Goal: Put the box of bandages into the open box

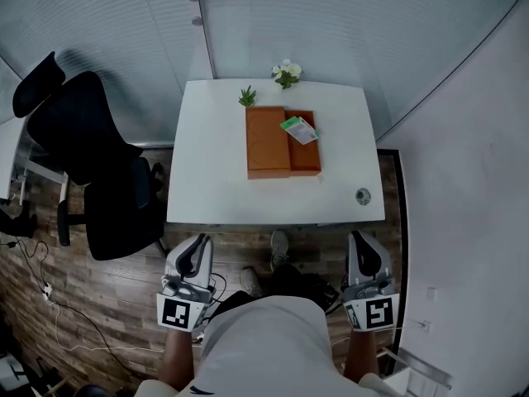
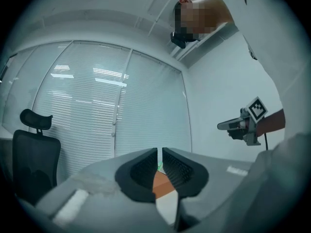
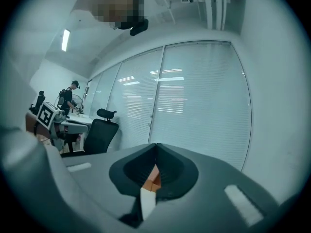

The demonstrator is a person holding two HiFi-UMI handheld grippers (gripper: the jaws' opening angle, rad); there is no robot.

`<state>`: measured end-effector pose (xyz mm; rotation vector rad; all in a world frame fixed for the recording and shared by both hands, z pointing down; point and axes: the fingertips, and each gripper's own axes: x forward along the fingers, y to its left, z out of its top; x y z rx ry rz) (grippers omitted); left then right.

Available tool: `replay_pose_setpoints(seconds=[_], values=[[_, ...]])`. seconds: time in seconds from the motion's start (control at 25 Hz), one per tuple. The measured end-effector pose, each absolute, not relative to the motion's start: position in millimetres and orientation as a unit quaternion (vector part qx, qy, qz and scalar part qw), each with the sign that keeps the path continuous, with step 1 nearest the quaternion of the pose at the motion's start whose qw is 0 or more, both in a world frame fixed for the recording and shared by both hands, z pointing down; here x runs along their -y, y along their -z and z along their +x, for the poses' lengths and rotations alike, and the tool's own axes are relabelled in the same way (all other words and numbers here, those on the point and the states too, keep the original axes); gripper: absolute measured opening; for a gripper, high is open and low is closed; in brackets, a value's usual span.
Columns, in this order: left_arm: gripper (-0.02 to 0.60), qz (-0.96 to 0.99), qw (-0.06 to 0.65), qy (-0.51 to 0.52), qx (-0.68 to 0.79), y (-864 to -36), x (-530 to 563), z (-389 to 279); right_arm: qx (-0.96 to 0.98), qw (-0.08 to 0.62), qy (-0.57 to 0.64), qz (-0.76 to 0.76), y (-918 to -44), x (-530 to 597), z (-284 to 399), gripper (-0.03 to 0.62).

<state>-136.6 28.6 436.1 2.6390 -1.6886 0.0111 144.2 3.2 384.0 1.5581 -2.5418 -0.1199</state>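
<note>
An orange open box [image 1: 267, 143] lies on the white table [image 1: 207, 180], its wide half at the left and its narrower half [image 1: 306, 157] at the right. The green-and-white box of bandages [image 1: 298, 129] rests askew at the far end of that right half, one corner over the rim. My left gripper [image 1: 197, 240] and right gripper [image 1: 358, 236] hang below the table's near edge, at my sides, far from the box. The left gripper [image 2: 159, 152] shows only a slit between its jaws, nothing in it. The right gripper [image 3: 156, 147] has its tips together, empty.
A small green plant [image 1: 247, 97] and white flowers [image 1: 287, 74] stand at the table's far edge. A round cable port [image 1: 362, 195] sits near the front right corner. A black office chair [image 1: 91, 164] stands left of the table. Blinds cover the glass walls behind.
</note>
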Motion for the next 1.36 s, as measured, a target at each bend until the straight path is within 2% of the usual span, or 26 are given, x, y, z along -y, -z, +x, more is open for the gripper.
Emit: replay_pose_setpoints(seconds=[0.36,1.36], values=[[0.04,0.834,-0.019,0.001,0.551,-423.9,-48.2,-127.9,0.851,0.077,0.058,0.516,-369.8,-16.3,156.7,0.003],[0.04,0.809,-0.022,-0.009,0.588,-419.6,-77.0,-93.8,0.876,0.071,0.019,0.477,-390.3,-16.4,192.5,0.002]])
